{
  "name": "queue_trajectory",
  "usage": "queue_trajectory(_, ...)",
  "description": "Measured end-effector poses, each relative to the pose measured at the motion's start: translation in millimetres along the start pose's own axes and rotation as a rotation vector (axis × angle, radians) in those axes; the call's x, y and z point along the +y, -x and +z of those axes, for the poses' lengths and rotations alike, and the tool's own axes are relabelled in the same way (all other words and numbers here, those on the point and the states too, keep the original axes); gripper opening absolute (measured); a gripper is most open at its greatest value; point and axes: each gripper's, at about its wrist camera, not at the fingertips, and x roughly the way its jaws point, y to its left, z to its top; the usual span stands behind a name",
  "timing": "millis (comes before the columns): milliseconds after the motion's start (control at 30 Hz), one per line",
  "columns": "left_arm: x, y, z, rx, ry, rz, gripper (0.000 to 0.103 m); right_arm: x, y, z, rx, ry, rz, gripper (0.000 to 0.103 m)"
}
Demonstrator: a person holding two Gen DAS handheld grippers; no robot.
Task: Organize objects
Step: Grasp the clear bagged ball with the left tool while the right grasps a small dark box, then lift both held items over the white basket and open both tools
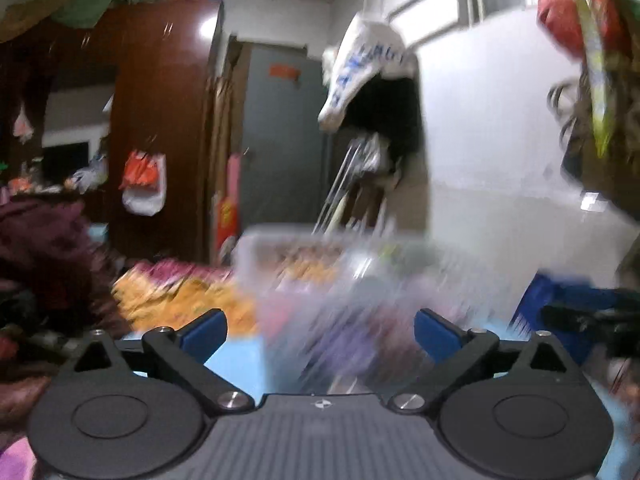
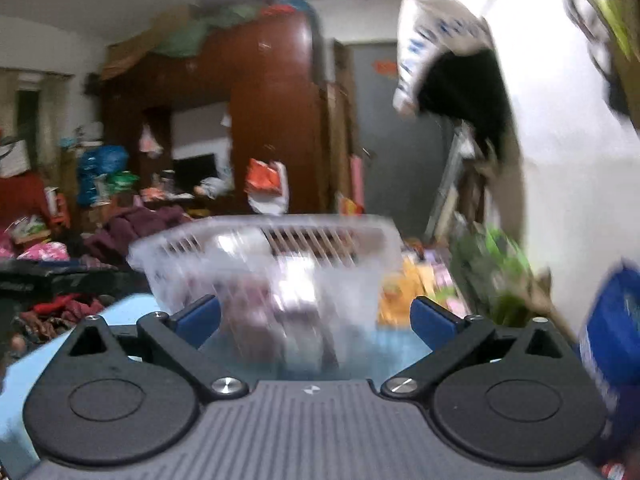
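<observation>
left gripper (image 1: 318,330) and right gripper (image 2: 316,320) jaws wide with nothing between, blue flat pads, blurred translucent slotted plastic basket (image 2: 264,256) on smooth pale blue table (image 2: 120,308)

We see a translucent white basket (image 2: 264,256) with slotted walls, upright on the light blue surface (image 2: 120,308). Blurred items fill it; we can't identify them. A blue basket (image 2: 612,320) sits off to its right, apart from it.

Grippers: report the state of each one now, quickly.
Left gripper: open, fingers wide, holding nothing.
Right gripper: open, fingers wide, nothing held; the white basket sits ahead.
</observation>
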Motion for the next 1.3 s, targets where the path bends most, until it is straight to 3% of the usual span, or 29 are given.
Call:
queue_trajectory(100, 17.7, -24.9, -18.9, 0.147, 0.049, 0.032, 0.092, -8.4, -25.2, -7.7, 0.163, -0.042, 0.031, 0.103)
queue_trajectory(200, 26.7, -52.8, -29.2, 0.272, 0.082, 0.014, 0.086, -14.0, -40.6, -7.4, 0.207, -0.084, 0.079, 0.090)
queue_trajectory(267, 26.7, -62.9, -33.2, 0.301, 0.077, 0.019, 0.085, -11.2, -47.8, -7.9, 0.220, -0.064, 0.066, 0.082)
queue_trajectory(433, 15.5, -80.9, -35.9, 0.333, 0.055, 0.022, 0.085, -4.9, -57.6, -14.4, 0.248, -0.014, 0.059, 0.081)
queue_trajectory(500, 11.0, -82.9, -35.5, 0.333, 0.045, 0.037, 0.085, -4.1, -57.2, -16.4, 0.254, 0.000, 0.060, 0.079)
queue_trajectory(567, 3.8, -80.3, -36.7, 0.332, 0.037, 0.048, 0.083, -0.2, -65.6, -14.7, 0.257, 0.018, 0.061, 0.063)
queue_trajectory(633, -0.3, -73.2, -36.6, 0.324, 0.034, 0.056, 0.071, 1.4, -65.3, -14.9, 0.260, 0.034, 0.055, 0.050)
queue_trajectory(667, -1.3, -72.0, -36.6, 0.318, 0.031, 0.066, 0.057, 1.5, -63.9, -15.6, 0.256, 0.036, 0.053, 0.041)
queue_trajectory(700, -2.0, -70.5, -36.7, 0.312, 0.033, 0.069, 0.049, 1.0, -61.3, -15.9, 0.249, 0.039, 0.052, 0.036)
queue_trajectory(867, -11.7, -58.5, -38.5, 0.264, 0.054, 0.027, 0.047, 0.0, -48.0, -16.5, 0.185, 0.048, 0.030, 0.023)
queue_trajectory(1167, -32.5, -20.3, -42.4, 0.094, 0.068, -0.033, 0.046, 1.5, -29.8, -17.3, 0.111, 0.044, 0.020, 0.011)
queue_trajectory(1300, -32.9, -19.4, -41.3, 0.063, 0.072, -0.057, 0.046, 1.2, -28.1, -19.3, 0.091, 0.032, 0.023, 0.006)
